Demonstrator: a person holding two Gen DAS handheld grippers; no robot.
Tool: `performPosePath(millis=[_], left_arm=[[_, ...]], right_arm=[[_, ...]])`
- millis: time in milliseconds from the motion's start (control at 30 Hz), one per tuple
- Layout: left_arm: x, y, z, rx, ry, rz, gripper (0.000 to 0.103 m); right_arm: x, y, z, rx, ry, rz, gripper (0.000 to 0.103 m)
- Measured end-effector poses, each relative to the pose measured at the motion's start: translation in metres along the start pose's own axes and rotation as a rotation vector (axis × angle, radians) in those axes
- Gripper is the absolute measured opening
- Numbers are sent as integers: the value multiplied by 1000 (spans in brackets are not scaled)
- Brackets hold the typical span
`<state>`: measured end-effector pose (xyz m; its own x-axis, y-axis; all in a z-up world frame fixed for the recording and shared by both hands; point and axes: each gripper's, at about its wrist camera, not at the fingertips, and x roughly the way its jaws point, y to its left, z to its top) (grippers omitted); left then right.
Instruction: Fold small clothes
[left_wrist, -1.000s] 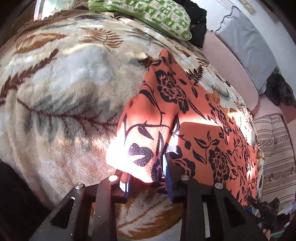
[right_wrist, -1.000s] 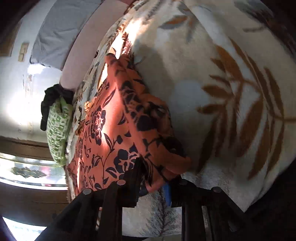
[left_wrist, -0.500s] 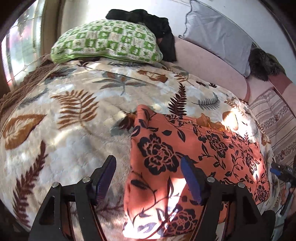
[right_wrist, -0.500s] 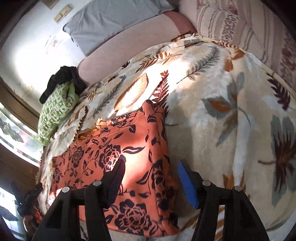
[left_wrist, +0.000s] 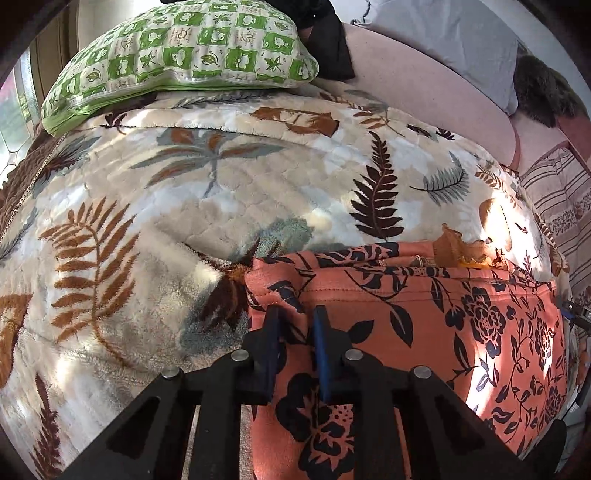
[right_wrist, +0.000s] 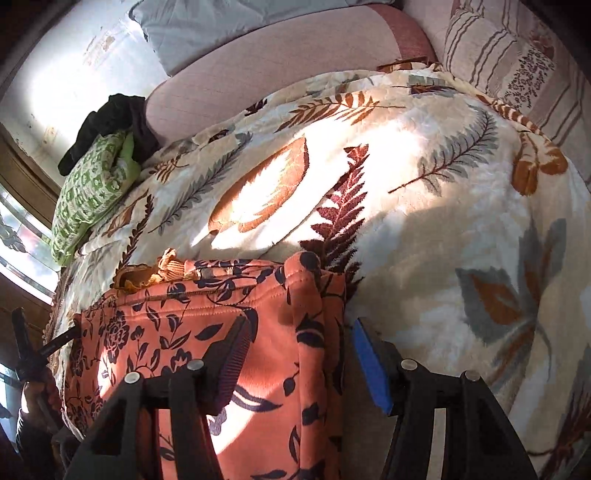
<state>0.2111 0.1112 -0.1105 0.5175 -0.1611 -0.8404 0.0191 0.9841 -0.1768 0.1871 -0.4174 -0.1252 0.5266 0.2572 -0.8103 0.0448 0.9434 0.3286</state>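
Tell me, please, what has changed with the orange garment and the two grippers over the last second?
Both grippers let go of the folded edge they held a second ago and moved to the orange floral garment's far corners. The left gripper is closing over the left corner fold; the right gripper straddles the right edge, jaws closing, not yet pinching. The garment now lies flat. The leaf-print blanket and green pillow stayed put.

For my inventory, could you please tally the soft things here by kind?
Pillows: 2, the green checked pillow and the grey pillow
Garments: 2, the orange floral garment and the black garment
Blankets: 1, the leaf-print blanket
Striped cushion or cover: 1
Dark furry item: 1
Total: 7
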Motion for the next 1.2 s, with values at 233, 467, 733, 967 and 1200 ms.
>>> performPosePath(millis=[233, 467, 733, 967, 1200], left_arm=[[-16, -19, 6, 135, -71, 37, 2], [10, -9, 21, 85, -48, 82, 4], [-48, -16, 6, 67, -200, 70, 62], [-132, -53, -55, 95, -327, -19, 70], [-61, -60, -112, 34, -106, -15, 77]], right_arm=[[10, 33, 8, -189, 23, -94, 6], [-4, 25, 29, -142, -91, -160, 6], [-18, -5, -2, 16, -124, -134, 76], [-109, 19, -68, 104, -173, 252, 77], [-42, 4, -128, 266, -32, 235, 77]])
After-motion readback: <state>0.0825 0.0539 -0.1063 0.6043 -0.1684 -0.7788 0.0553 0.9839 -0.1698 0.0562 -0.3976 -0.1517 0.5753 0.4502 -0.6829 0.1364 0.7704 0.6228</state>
